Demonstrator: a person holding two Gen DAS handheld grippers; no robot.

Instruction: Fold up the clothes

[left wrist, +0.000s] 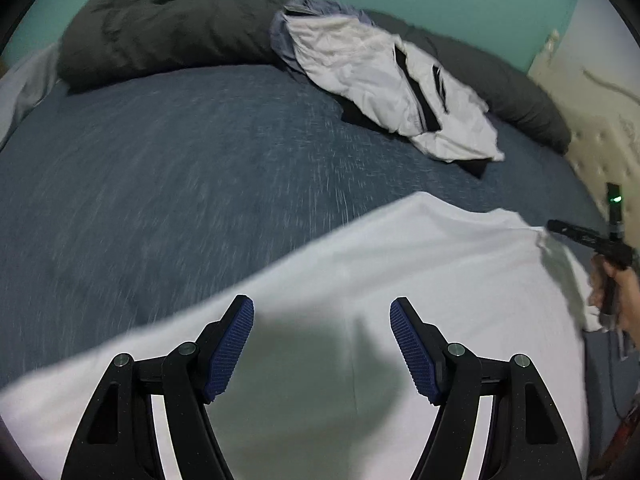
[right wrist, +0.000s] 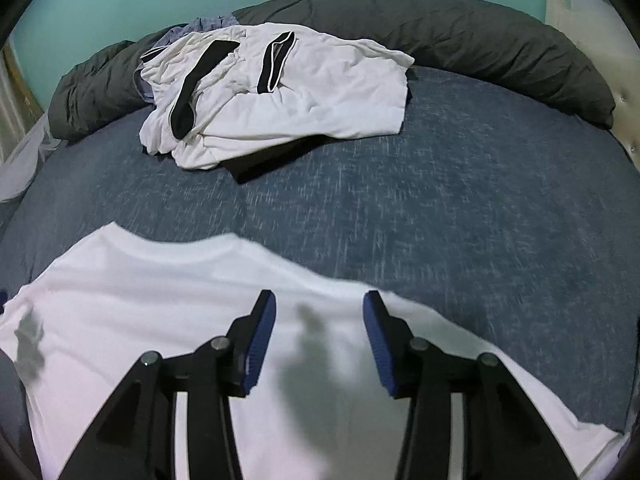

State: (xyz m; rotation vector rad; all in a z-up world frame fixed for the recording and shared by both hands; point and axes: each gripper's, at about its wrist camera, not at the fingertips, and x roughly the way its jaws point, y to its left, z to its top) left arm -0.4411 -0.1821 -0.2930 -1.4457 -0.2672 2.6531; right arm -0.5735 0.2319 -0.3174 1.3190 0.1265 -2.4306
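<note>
A plain white T-shirt (left wrist: 420, 280) (right wrist: 160, 292) lies spread flat on the blue bed cover, its collar toward the far side. In the left wrist view my left gripper (left wrist: 322, 320) hovers open above the shirt's body, with nothing between its blue pads. My right gripper (right wrist: 319, 312) is open too, above the shirt near its shoulder edge. From the left wrist view the right gripper (left wrist: 568, 232) shows at the far right, held by a hand (left wrist: 624, 300) over the shirt's sleeve.
A heap of unfolded clothes, white with black trim (left wrist: 400, 80) (right wrist: 280, 92), lies at the far side of the bed (left wrist: 160, 184) (right wrist: 480, 208). A dark grey rolled duvet (left wrist: 160, 36) (right wrist: 460, 28) runs along the teal wall. A cream tufted headboard (left wrist: 600, 128) stands on the right.
</note>
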